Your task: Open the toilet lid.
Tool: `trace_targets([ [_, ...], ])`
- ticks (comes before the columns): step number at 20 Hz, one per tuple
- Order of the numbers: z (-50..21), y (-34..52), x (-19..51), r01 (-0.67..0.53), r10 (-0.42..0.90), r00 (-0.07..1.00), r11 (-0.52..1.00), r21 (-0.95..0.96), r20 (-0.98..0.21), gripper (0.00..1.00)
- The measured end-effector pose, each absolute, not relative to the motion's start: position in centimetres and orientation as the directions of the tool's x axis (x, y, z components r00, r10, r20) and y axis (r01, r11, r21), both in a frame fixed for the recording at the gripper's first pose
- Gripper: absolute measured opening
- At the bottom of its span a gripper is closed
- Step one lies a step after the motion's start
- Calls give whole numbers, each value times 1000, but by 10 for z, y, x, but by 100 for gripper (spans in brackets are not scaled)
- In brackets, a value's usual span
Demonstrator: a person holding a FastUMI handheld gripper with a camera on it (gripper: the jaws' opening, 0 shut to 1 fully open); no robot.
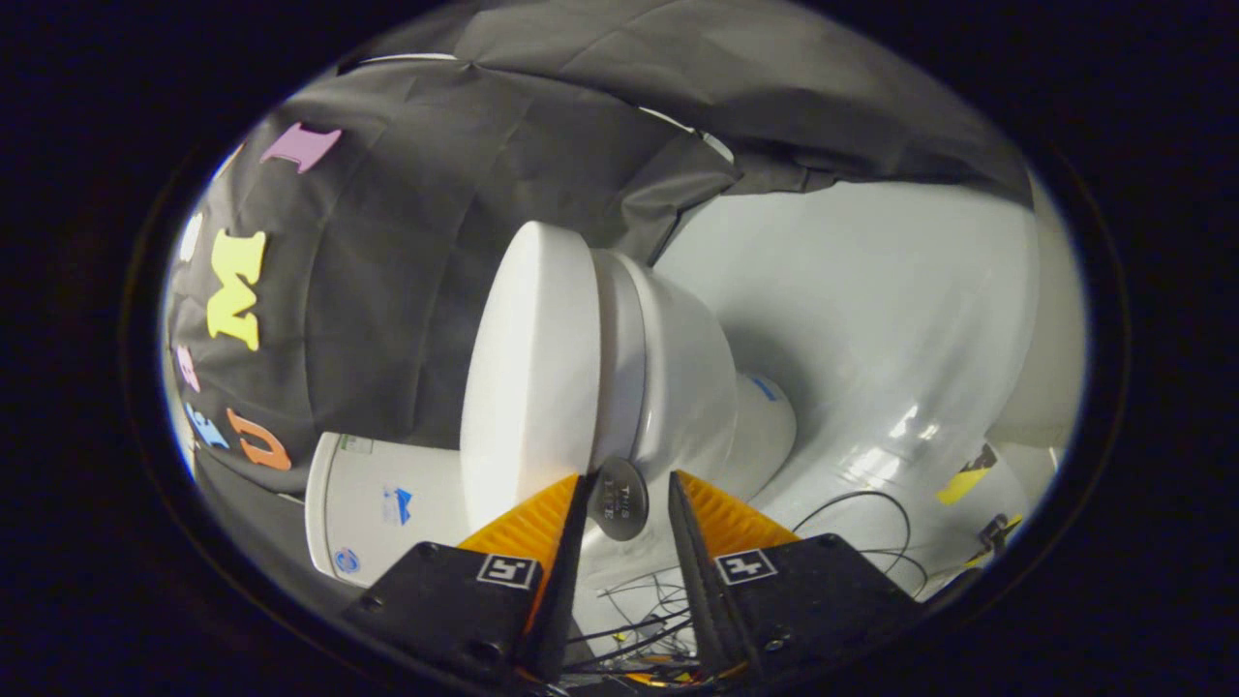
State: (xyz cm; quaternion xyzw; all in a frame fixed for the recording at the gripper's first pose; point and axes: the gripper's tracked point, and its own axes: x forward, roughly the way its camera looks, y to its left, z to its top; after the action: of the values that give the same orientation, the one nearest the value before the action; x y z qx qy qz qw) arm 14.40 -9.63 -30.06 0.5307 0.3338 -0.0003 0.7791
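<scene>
The view is rolled sideways, so the white toilet lies across it. Its closed lid [528, 387] is a flat white oval resting on the seat ring [619, 358], with the bowl [687, 378] beyond and the tank [373, 503] on the lid's other side. My gripper [629, 476] is open at the lid's front rim. One fingertip [579, 489] lies against the lid's edge and the other [678, 489] stands on the bowl side. A small round grey disc [619, 499] sits in the gap between the fingers, at the seam of lid and seat.
The toilet stands on a glossy white floor [871, 319]. Thin black cables [857, 528] trail on it near the fingers. A yellow-and-black marker [968, 476] is stuck to the floor further out. Black cloth [407, 242] hangs behind the tank.
</scene>
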Motion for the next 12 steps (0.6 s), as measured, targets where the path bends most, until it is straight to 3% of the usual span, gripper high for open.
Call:
trace_targets([
  [2, -303, -91, 149, 351, 364, 779, 421, 836, -510, 38],
  [4, -303, -93, 150, 352, 356, 785, 417, 838, -507, 30],
  [12, -297, -93, 149, 349, 371, 814, 303, 887, -447, 10],
])
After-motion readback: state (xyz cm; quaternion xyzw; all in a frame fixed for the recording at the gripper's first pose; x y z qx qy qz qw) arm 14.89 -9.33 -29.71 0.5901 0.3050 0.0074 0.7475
